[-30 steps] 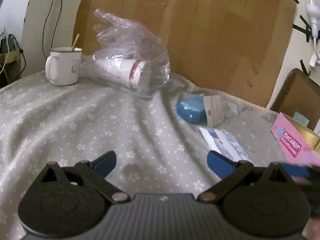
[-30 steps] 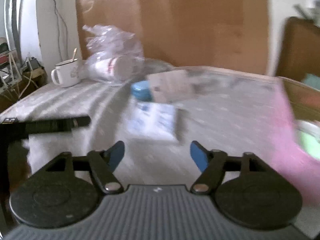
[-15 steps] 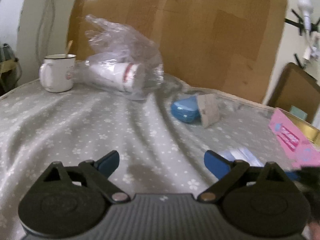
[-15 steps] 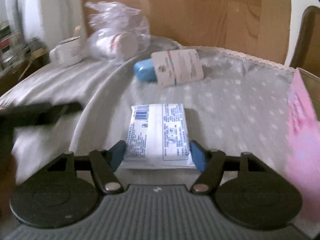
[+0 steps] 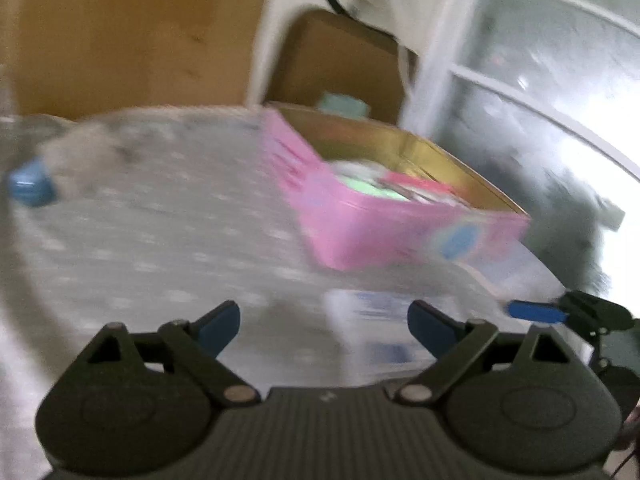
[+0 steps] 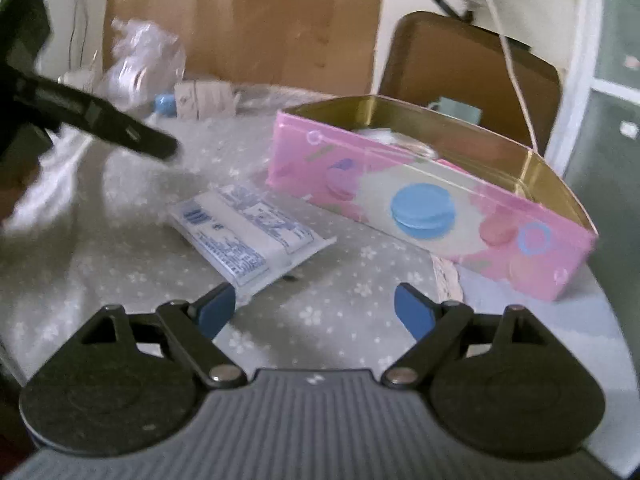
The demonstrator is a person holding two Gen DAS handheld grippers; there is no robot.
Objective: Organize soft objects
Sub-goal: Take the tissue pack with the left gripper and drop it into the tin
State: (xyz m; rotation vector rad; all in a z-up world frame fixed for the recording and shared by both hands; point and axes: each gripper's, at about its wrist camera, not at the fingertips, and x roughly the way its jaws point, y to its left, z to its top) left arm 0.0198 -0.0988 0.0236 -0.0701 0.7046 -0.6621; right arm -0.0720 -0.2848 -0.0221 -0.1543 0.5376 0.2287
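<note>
Both grippers are released and carry nothing. The right gripper [image 6: 314,308] has just been opening its jaws, and only flowered cloth lies between them; the left gripper [image 5: 324,326] has its jaws spread too, having just eased inward a little, with the blurred edge of the packet showing in the gap but not pinched.

The white tissue packet [image 6: 250,234] lies flat on the tabletop [image 6: 120,240], at about ten o'clock from the right jaws and just beside the pink tin [image 6: 436,216], which sits open at one o'clock with a few soft items already inside. A small blue pouch [image 6: 165,104] waits far back at eleven o'clock.

The risk I see is crowding: the left gripper's arm reaches in from nine o'clock over the same packet, so the two tools could knock together. The packet is slick and lies skewed to the right jaws, so a closing pinch might catch one corner and let it slide, or drag the loose cloth and nudge the tin.
</note>
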